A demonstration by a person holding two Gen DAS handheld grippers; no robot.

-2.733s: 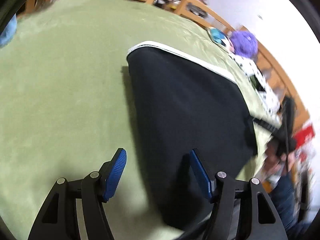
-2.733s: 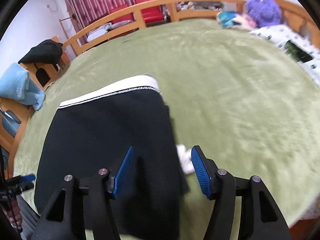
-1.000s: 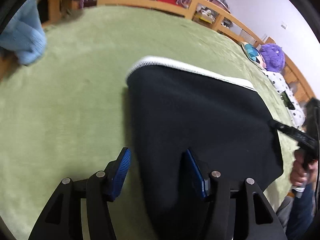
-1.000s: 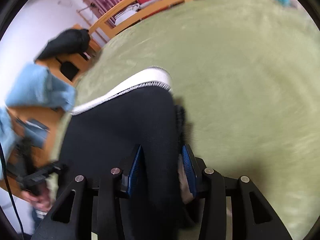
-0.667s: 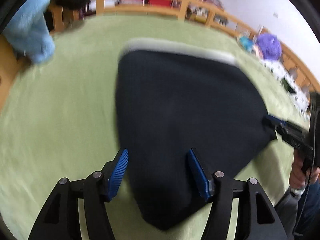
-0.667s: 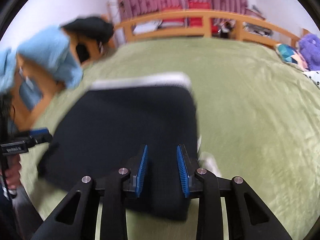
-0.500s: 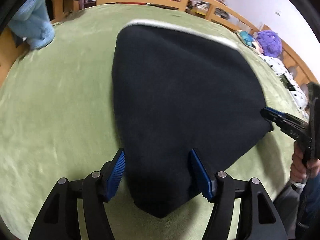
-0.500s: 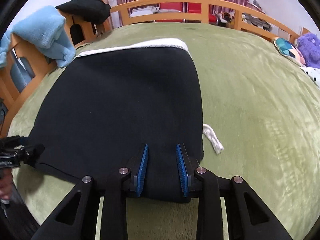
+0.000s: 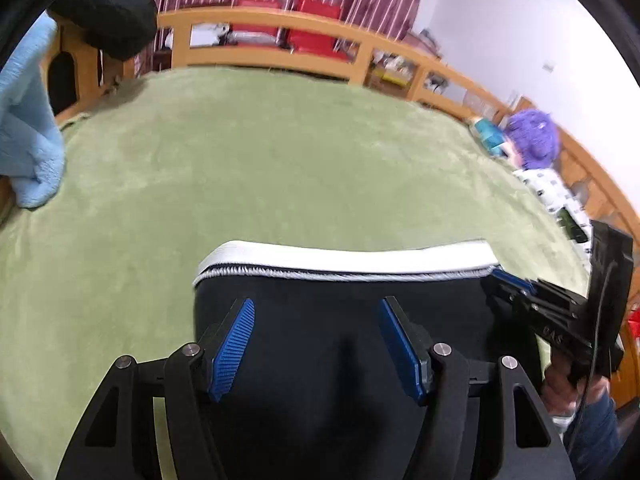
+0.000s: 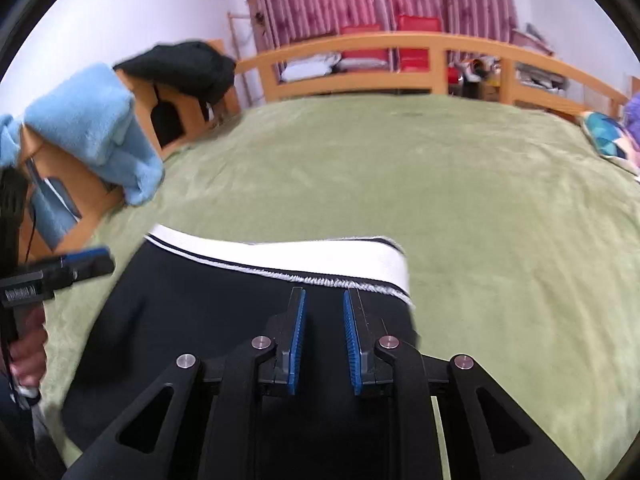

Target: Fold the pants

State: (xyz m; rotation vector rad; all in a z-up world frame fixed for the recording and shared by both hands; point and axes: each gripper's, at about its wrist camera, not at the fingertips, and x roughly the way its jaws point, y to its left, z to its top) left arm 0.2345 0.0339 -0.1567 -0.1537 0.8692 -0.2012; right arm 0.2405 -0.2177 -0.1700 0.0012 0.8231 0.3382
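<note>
The black pants with a white waistband lie folded on the green blanket. My left gripper is open and hovers over the black cloth just short of the waistband. My right gripper has its jaws a narrow gap apart, with nothing between them, over the pants near the waistband's right end. Each gripper shows at the edge of the other's view, the right one at the waistband's right corner, the left one by the left side.
A light blue towel and a dark garment hang on wooden furniture at the left. A wooden bed rail runs along the back. A purple plush toy and patterned cloth lie at the right edge.
Both grippers have moved forward over the pants toward the waistband. The pants now look shorter, with the waistband close to the fingers. The right jaws stay narrow and the left stay wide.
</note>
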